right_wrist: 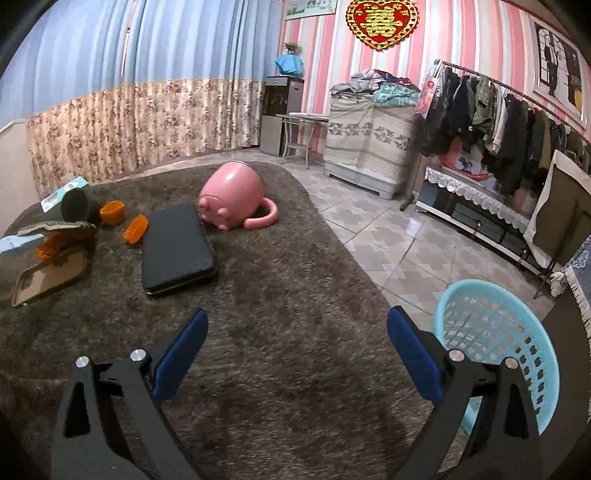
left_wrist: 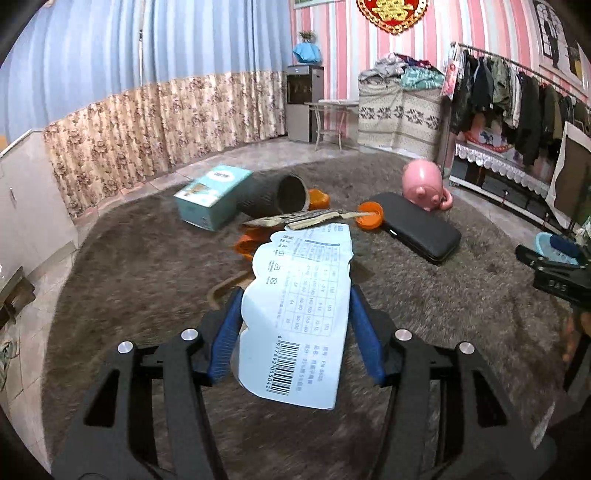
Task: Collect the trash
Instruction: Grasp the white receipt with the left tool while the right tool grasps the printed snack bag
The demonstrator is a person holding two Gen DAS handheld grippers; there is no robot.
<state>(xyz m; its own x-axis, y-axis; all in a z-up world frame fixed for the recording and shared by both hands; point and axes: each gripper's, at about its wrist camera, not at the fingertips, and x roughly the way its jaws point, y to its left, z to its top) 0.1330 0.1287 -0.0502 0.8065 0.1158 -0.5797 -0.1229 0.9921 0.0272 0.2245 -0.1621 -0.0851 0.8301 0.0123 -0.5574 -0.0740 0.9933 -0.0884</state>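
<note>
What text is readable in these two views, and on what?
"6977692055042": barcode number on the paper tag clamped in the left gripper.
Size table and care symbols on that tag: too small to read.
Gold double-happiness character "囍": on the red heart wall ornament.
Print on the teal box: blurred.
Raised letters on the right gripper: unclear.

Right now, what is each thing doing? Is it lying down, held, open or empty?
Left gripper: shut on the paper tag.
Paper tag: held off the rug.
Right gripper: open, nothing between its fingers.
Pink mug: tipped on its side on the rug.
Dark tube: lying down, open end showing.
Black case: flat, closed.
Blue basket: looks empty as far as shows.
</note>
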